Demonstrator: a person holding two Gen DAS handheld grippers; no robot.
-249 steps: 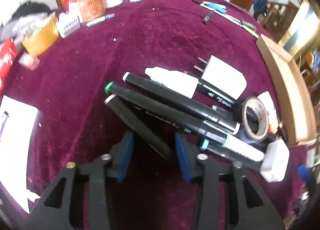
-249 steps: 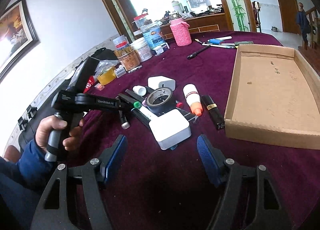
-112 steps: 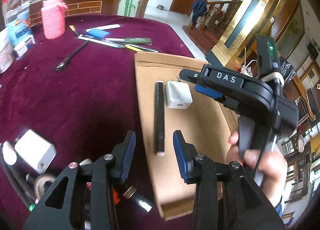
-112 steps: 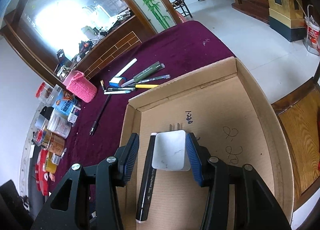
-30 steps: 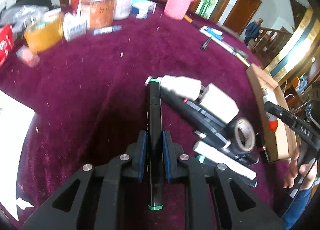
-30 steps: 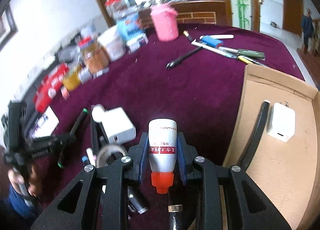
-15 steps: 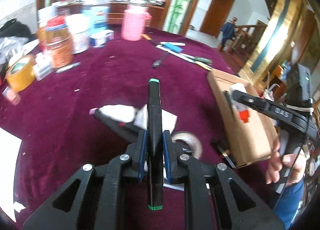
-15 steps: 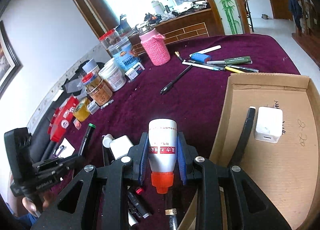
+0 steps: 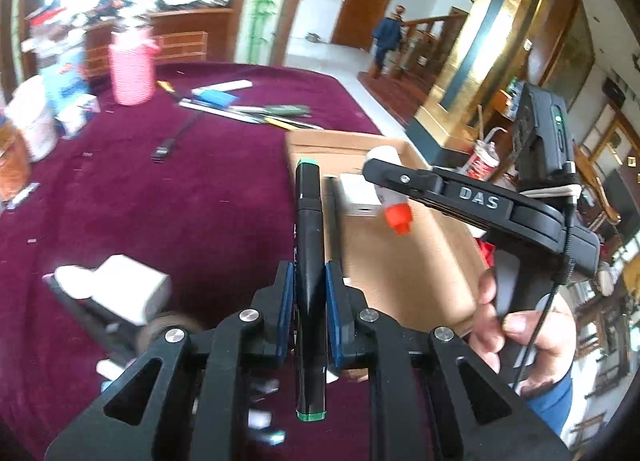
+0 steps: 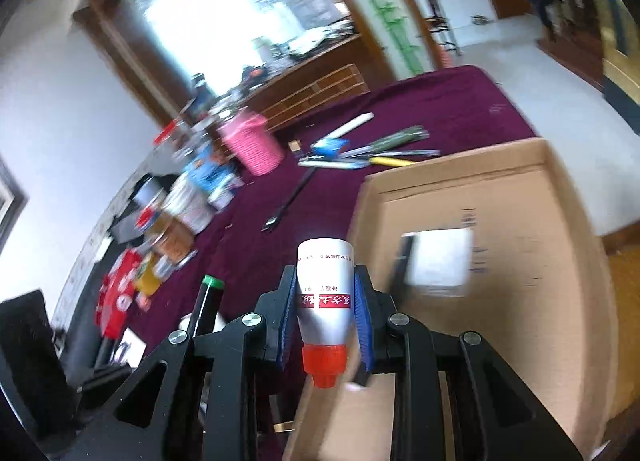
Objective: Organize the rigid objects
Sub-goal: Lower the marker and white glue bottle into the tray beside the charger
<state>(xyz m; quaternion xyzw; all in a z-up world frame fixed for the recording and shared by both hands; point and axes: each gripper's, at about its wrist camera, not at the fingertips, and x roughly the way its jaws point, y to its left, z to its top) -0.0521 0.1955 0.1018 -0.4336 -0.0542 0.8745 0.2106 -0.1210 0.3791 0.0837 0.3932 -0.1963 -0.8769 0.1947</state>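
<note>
Both grippers tilt downward over the maroon tabletop (image 9: 208,217). The left gripper (image 9: 309,293) has its jaws pinching a black marker (image 9: 308,245), whose long axis runs straight ahead between them, green-tipped end pointing away toward the cardboard tray (image 9: 400,261). To the right of these jaws, a hand (image 9: 516,325) holds the right gripper (image 10: 325,321) above the tray. Its jaws clamp a white bottle (image 10: 326,293), base pointing forward and orange cap (image 10: 323,365) back toward the camera. Ahead and right of those jaws, the tray holds a white charger block (image 10: 440,261) with a black marker (image 10: 402,261) just beside it.
</note>
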